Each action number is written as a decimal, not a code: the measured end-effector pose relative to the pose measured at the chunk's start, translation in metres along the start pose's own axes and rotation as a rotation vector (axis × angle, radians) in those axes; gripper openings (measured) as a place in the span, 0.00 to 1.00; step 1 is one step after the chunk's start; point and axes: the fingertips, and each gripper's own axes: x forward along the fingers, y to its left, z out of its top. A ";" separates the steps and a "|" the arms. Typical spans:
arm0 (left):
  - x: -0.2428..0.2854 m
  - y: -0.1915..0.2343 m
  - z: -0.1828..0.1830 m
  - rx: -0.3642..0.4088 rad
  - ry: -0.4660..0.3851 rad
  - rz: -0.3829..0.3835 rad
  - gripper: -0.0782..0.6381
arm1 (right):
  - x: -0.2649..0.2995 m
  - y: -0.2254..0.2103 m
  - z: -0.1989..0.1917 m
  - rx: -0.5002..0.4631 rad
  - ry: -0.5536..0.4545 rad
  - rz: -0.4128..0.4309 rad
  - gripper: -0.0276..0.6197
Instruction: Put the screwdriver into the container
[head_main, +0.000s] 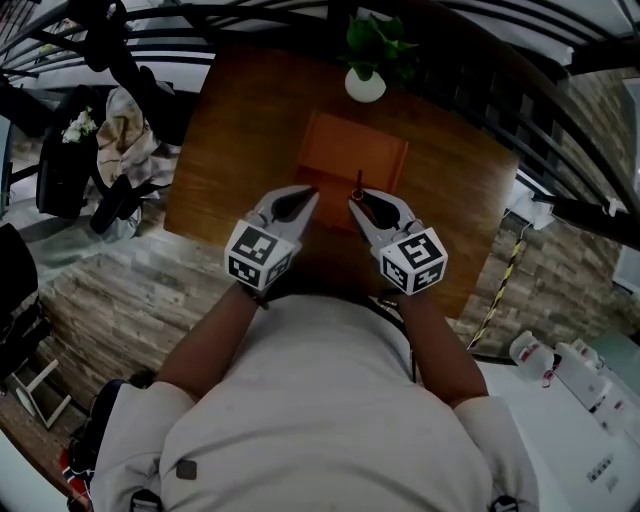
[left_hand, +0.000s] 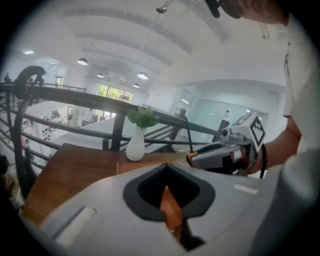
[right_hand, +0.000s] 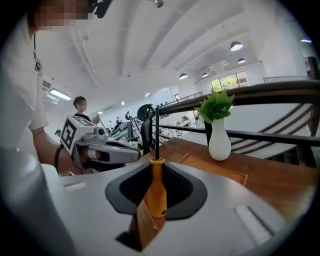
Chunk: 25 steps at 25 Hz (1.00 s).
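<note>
The screwdriver (right_hand: 158, 192) has an orange handle and a thin black shaft. It stands upright between the jaws of my right gripper (right_hand: 157, 166), which is shut on the handle. In the head view, the right gripper (head_main: 357, 203) holds the screwdriver (head_main: 358, 186) over the near edge of the flat orange-brown container (head_main: 352, 152) on the wooden table. My left gripper (head_main: 303, 197) hovers just left of it, shut and empty. The left gripper view shows the right gripper (left_hand: 196, 159) with the shaft pointing up, and the container (left_hand: 136, 166) beyond my own jaws.
A white vase with a green plant (head_main: 366, 82) stands at the table's far edge behind the container. Black railings (head_main: 250, 18) curve round the far side of the table (head_main: 230, 140). A chair with clothes (head_main: 115, 140) stands on the floor to the left.
</note>
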 end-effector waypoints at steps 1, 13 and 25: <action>0.003 0.004 -0.003 -0.002 0.007 -0.004 0.11 | 0.007 -0.004 -0.006 0.009 0.016 0.000 0.16; 0.024 0.034 -0.052 -0.020 0.134 -0.045 0.11 | 0.056 -0.017 -0.070 -0.005 0.204 -0.006 0.16; 0.041 0.049 -0.099 -0.009 0.248 -0.104 0.11 | 0.082 -0.031 -0.124 -0.026 0.340 -0.001 0.16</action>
